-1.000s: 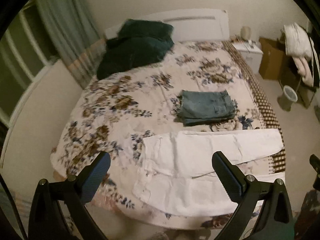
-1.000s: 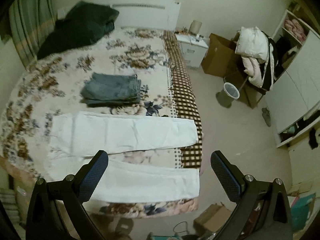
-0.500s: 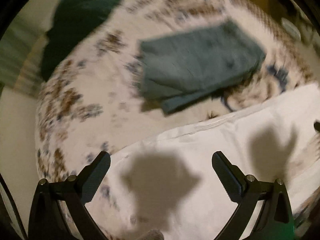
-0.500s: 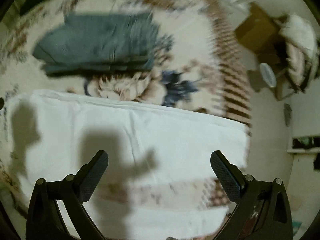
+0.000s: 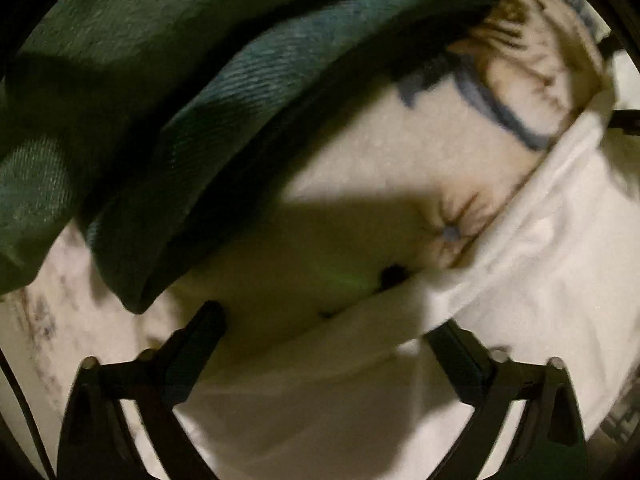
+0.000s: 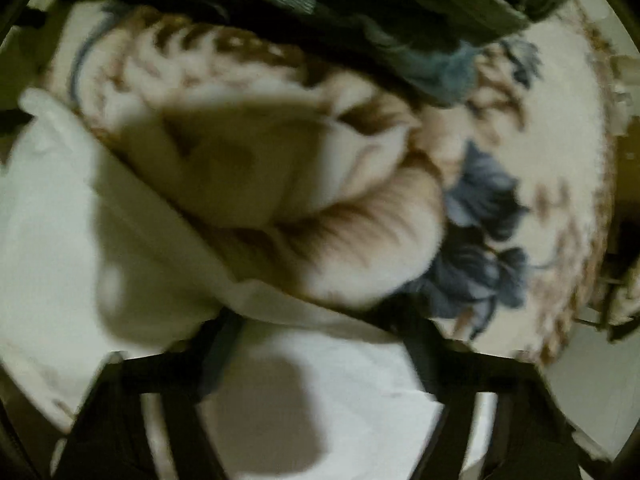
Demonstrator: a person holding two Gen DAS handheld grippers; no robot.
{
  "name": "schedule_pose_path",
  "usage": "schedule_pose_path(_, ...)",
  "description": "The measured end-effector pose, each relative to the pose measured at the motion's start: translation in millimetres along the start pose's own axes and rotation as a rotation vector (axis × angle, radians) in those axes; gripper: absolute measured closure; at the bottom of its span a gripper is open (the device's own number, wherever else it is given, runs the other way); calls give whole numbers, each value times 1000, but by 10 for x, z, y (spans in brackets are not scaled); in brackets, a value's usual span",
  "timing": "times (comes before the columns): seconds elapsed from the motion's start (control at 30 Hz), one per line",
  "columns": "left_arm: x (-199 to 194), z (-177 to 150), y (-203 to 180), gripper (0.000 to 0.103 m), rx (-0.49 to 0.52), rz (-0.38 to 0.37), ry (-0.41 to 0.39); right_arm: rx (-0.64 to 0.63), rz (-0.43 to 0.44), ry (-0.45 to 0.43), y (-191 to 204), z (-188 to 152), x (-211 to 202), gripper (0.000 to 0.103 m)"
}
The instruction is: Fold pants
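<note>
— So, which step?
— Reaching: left gripper (image 5: 320, 330) and right gripper (image 6: 320, 332), jaws apart, straddle the white pants' (image 5: 520, 272) far edge, lower frame.
— Next?
— Probably close, then fold.

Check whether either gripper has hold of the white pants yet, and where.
Nothing is held. The left gripper and right gripper both stand open, low over the far edge of the white pants.

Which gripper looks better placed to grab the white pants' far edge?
Right, tentatively. The right gripper straddles the white fabric pants' edge; the left gripper's open fingers also flank it, but less squarely. Both views are blurred.
</note>
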State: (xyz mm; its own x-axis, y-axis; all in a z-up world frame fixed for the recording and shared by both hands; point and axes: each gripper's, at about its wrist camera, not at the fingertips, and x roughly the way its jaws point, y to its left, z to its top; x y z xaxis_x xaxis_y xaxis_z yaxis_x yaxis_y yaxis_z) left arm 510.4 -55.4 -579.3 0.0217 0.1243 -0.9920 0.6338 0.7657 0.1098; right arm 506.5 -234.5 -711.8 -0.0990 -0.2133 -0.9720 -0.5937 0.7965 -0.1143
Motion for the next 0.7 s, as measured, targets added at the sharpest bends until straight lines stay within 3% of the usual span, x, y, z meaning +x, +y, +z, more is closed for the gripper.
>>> schedule_pose_path(0.03,-47,-23,-13,26,2,-32,-8,7,27,-11,-23,-16,-30,68)
schedule_pose_path(0.07,-115,-54,-55,46,12,-57,-22,29,64,-28,-45,-44,-72,78)
schedule_pose_path(0.1,-167,-79,-97,63,20,-70,-30,42,74,-39,-64,-72,-121,86)
schedule_pose_path(0.2,-343,-142,-206,87,11,-53,-58,53,53,-96,-65,-219,-262,96)
schedule_pose_path(0.33,-722,-266,-168,94,-88,-63,-146,149,86,-186,-183,-518,-549,97)
schedule_pose_path(0.5,-1527,-665,-372,95,-209,-42,-299,245,109,-297,-270,-1113,-999,98)
schedule_pose_path(0.6,-1904,-1104,-626,95,-308,-57,-371,291,126,-357,-123,-1530,-1202,98)
schedule_pose_path(0.63,-1951,-1304,-743,95,-340,-55,-395,303,128,-371,107,-1556,-1362,98)
schedule_pose_path(0.7,-2039,-1699,-751,95,-421,-70,-416,327,146,-405,389,-1926,-1497,98)
